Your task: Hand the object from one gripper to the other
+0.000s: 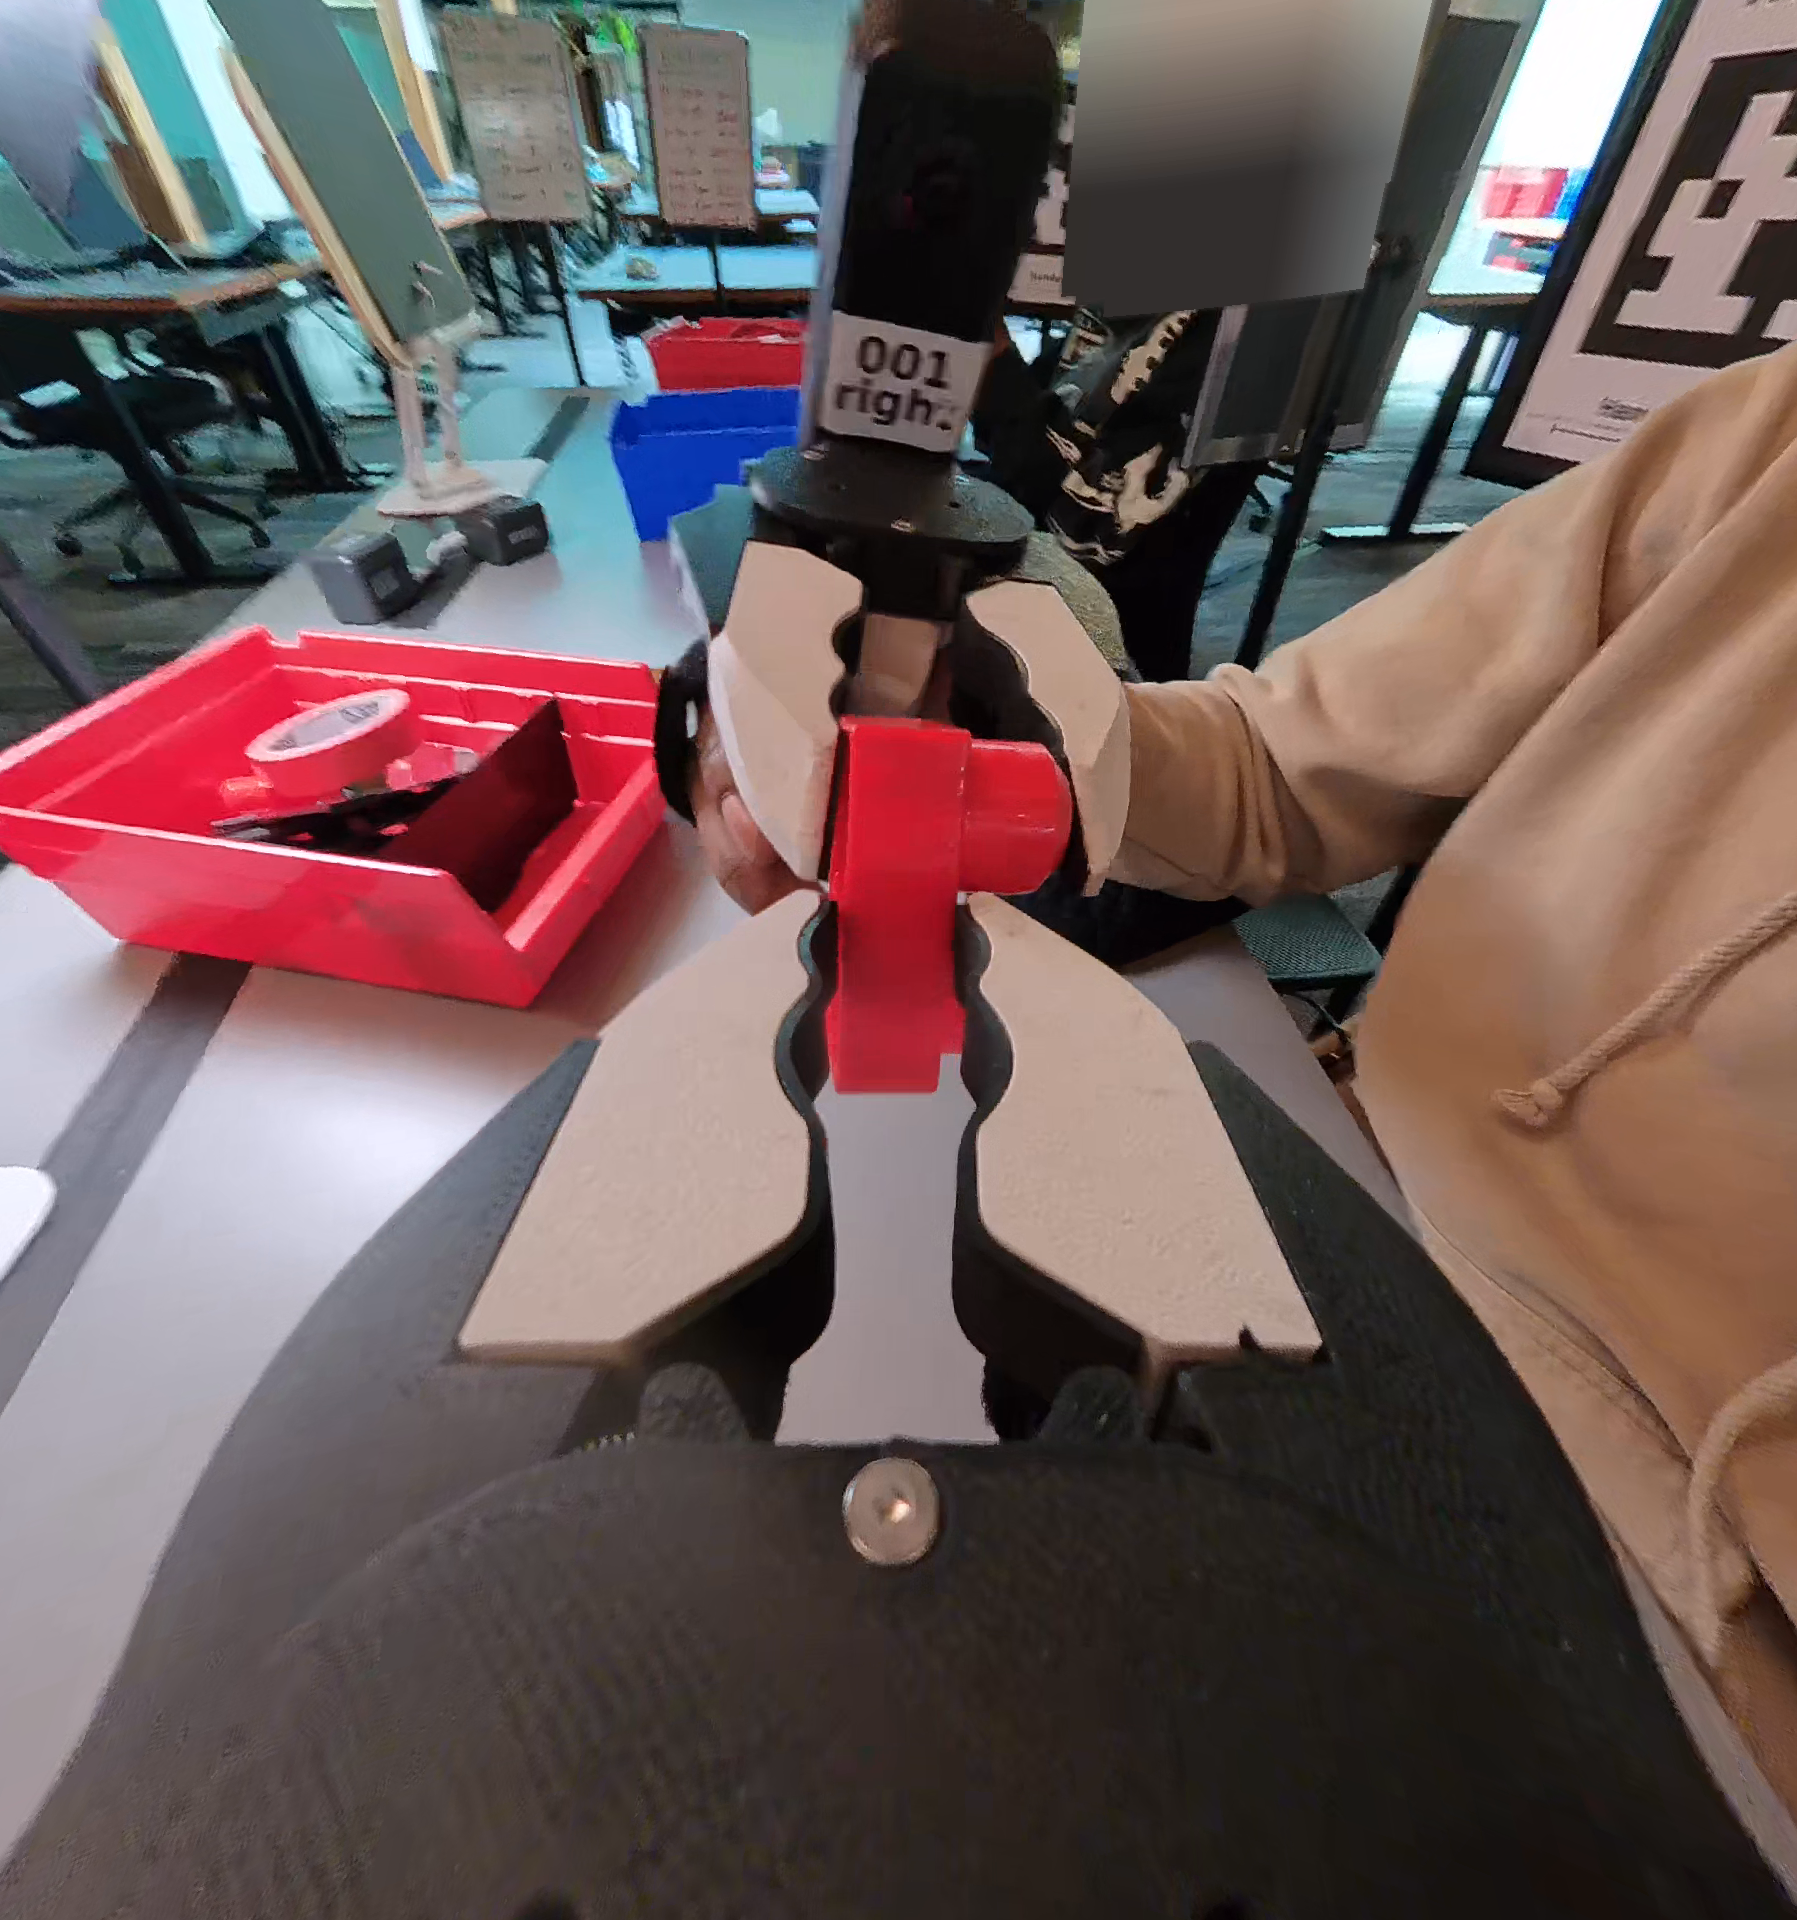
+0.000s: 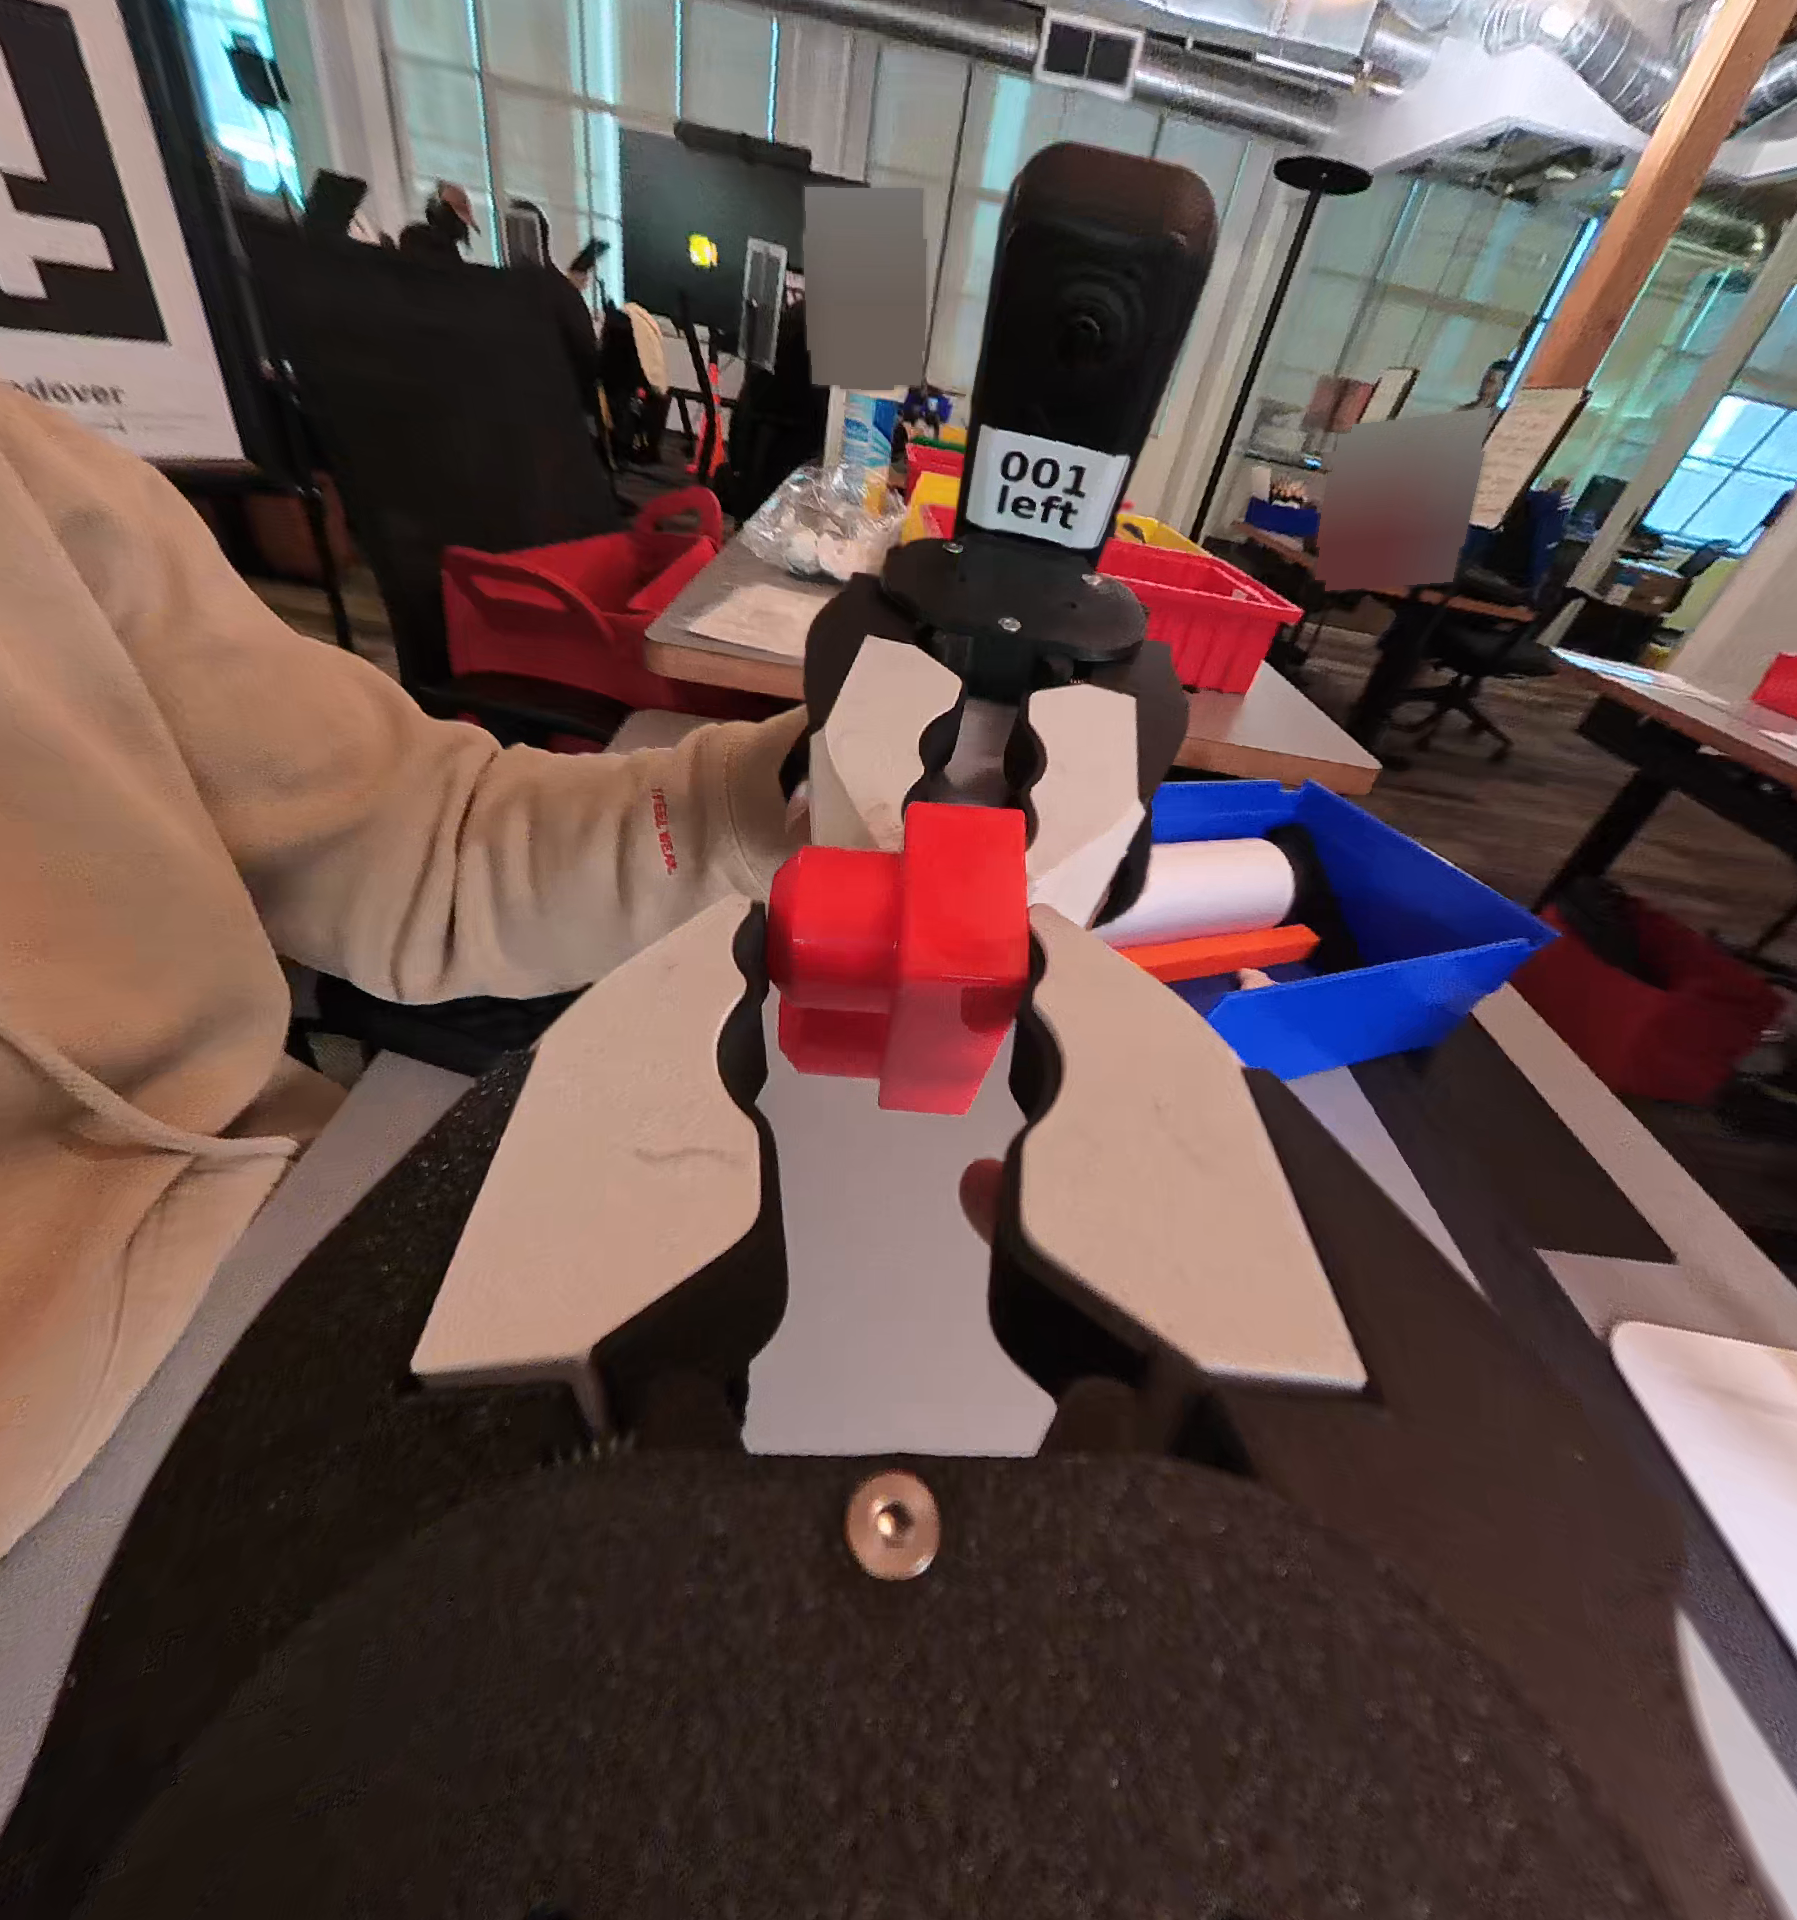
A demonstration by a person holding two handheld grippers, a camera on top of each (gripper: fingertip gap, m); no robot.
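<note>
A big busy room holds a grey table (image 1: 354,1091). A red bin (image 1: 281,894) sits near its far left side, and a blue bin (image 2: 1393,935) toward the other end. Above the middle, the left gripper (image 1: 889,914) and right gripper (image 2: 889,935) meet tip to tip. Both pinch the red object (image 1: 904,894) from opposite ends.

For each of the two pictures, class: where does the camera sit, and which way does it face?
Left wrist view: sits behind the left gripper, facing the right gripper, the red bin and a beige sleeve.
Right wrist view: sits behind the right gripper, facing the left gripper and the blue bin.
Shared: the red object, gripped between both.
</note>
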